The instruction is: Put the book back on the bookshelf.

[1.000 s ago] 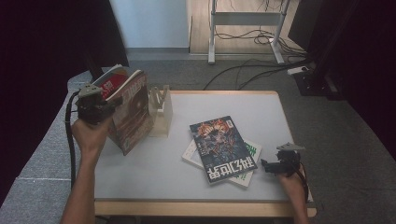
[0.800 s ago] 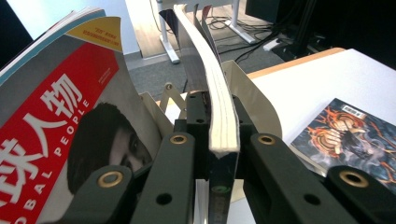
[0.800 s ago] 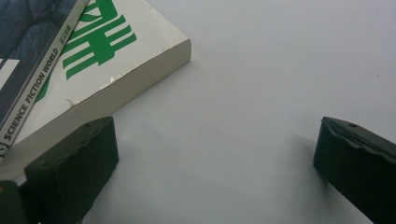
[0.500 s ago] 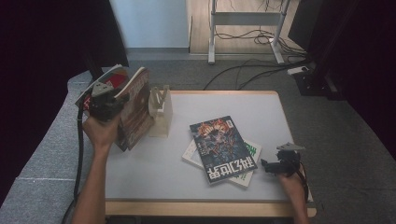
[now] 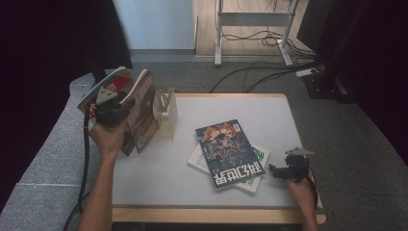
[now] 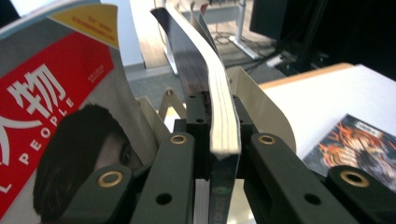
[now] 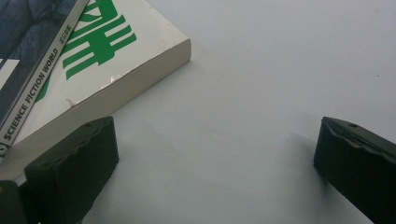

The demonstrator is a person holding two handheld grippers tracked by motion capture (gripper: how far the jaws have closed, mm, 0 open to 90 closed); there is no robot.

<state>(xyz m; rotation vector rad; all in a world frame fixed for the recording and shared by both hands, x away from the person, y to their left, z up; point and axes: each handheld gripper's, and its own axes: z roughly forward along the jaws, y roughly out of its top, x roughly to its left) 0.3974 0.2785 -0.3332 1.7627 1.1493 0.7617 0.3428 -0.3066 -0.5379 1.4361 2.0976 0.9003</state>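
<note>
The fingers (image 6: 194, 135) of the left gripper (image 6: 223, 140) are pinched tight on the bottom edge of a thick magazine (image 6: 219, 112), its cream page block squeezed between the two black pads. In the high view that left gripper (image 5: 111, 109) sits at about nine o'clock from the table's middle, over the left edge of the white table (image 5: 288, 120), and the held magazine (image 5: 143, 113) stands nearly upright, tilted slightly, with a red-covered magazine (image 5: 107, 89) fanned out just beside it toward ten o'clock. A pale wooden book stand (image 5: 165, 113) rests on the table just beside the held magazine, at its three o'clock. Near the table's centre a dark science-fiction magazine (image 5: 231, 153) lies flat, overlapping a white book with green lettering (image 5: 257, 159) beneath it. The right gripper (image 5: 284, 172) rests low at about four o'clock, near the table's front right corner, close to that book. Its fingers (image 7: 74, 163) stand wide apart with bare table between them, gripping nothing, the white book's corner (image 7: 140, 70) at their eleven o'clock.
</note>
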